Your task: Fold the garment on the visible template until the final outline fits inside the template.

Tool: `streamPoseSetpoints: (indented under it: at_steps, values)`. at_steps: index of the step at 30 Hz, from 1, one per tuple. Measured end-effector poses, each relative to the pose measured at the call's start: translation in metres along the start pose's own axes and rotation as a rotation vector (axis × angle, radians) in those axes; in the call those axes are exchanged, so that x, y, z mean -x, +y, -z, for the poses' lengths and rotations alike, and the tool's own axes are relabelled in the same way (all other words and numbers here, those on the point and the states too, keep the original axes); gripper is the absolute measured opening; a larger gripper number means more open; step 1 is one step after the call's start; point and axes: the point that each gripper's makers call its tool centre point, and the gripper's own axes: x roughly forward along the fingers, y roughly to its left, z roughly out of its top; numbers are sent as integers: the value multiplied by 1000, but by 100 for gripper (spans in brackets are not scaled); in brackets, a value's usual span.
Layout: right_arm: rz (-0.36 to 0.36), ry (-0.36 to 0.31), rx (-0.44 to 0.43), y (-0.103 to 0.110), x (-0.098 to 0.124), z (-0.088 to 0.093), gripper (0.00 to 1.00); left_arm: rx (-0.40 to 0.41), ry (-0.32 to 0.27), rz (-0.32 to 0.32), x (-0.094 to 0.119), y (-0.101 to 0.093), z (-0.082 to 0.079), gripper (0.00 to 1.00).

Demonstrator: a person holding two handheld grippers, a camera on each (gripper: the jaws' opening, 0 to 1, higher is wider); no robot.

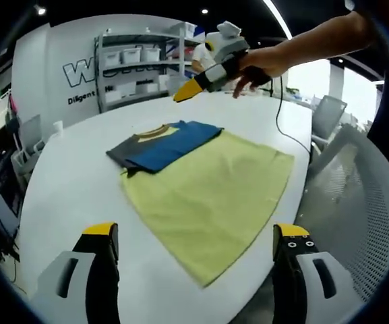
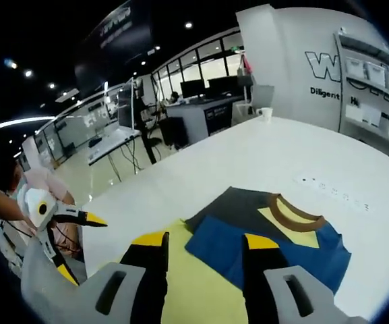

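- The white table (image 1: 73,182) is seen across the middle of the left gripper view, and the garment (image 1: 207,189) is laid on it, a yellow-green body at centre with a blue and grey folded part at its upper left and a brown collar showing.
- No separate template outline can be made out under the cloth; whether the fold fits inside it cannot be judged.
- The lower corner of the garment is seen close to the table's near edge at lower centre; if a fold is dragged toward that edge, the cloth could be pulled over it and out of the workspace.
- The folded blue part is only resting on the yellow; a quick lift of the lower layer could be enough for it to be flipped open.
- The left gripper (image 1: 194,246) is held above the table, jaws spread wide, nothing pinched.
- The right gripper (image 2: 201,243) is hovered over the blue part in the right gripper view, jaws apart, nothing gripped; in the left gripper view it is seen at the upper centre.
- White bins (image 1: 133,55) are seen on a shelf rack (image 1: 100,74) at upper left; their contents cannot be told.
- A white cup (image 2: 265,113) is stood at the far table end.
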Motion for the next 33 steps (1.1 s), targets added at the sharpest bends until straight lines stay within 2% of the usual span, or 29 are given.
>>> streamPoseSetpoints:
  at_steps: [9, 12, 17, 24, 29, 33]
  values:
    - [45, -59, 3, -9, 33, -15, 39, -57, 51, 75, -6, -9, 13, 89]
    - [53, -71, 17, -11, 44, -15, 43, -68, 61, 97, -9, -13, 14, 88]
    - [83, -79, 10, -18, 67, -4, 49, -112, 80, 143, -13, -20, 16, 87]
    - [122, -67, -3, -28, 89, 16, 54, -127, 91, 174, -23, -24, 17, 83]
    - [145, -62, 7, -29, 100, 24, 55, -118, 89, 177, -25, -25, 15, 81]
    - [135, -63, 33, -21, 108, 30, 55, -142, 101, 194, -24, -28, 15, 78]
